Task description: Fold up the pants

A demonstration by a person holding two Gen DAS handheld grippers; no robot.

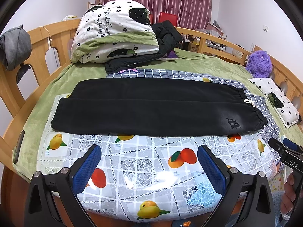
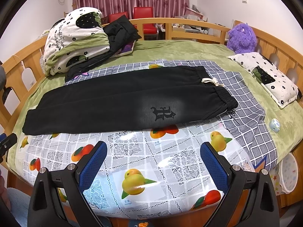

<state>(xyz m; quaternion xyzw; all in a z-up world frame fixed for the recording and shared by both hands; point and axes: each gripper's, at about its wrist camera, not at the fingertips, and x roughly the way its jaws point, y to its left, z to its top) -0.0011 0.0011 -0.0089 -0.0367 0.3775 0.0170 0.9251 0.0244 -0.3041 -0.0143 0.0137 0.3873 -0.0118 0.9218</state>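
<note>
Black pants [image 1: 151,107] [image 2: 121,98] lie flat across the bed on a fruit-print plastic sheet [image 1: 144,162] [image 2: 151,157], legs side by side pointing left, elastic waistband with a cream drawstring [image 1: 249,102] [image 2: 213,81] at the right. A dark gothic logo [image 2: 162,112] marks the near leg by the waist. My left gripper [image 1: 149,159] is open, hovering above the sheet in front of the pants, nothing between its blue pads. My right gripper [image 2: 153,156] is likewise open and empty, short of the waist end; its tip [image 1: 284,147] shows at the right edge of the left wrist view.
A folded floral quilt [image 1: 115,32] and a black jacket [image 1: 166,37] are piled at the far left of the bed. A purple plush toy [image 2: 241,38] and a pillow [image 2: 265,75] lie at the right. Wooden rails [image 1: 47,47] surround the bed. A grid-pattern cloth [image 2: 246,113] lies under the waist.
</note>
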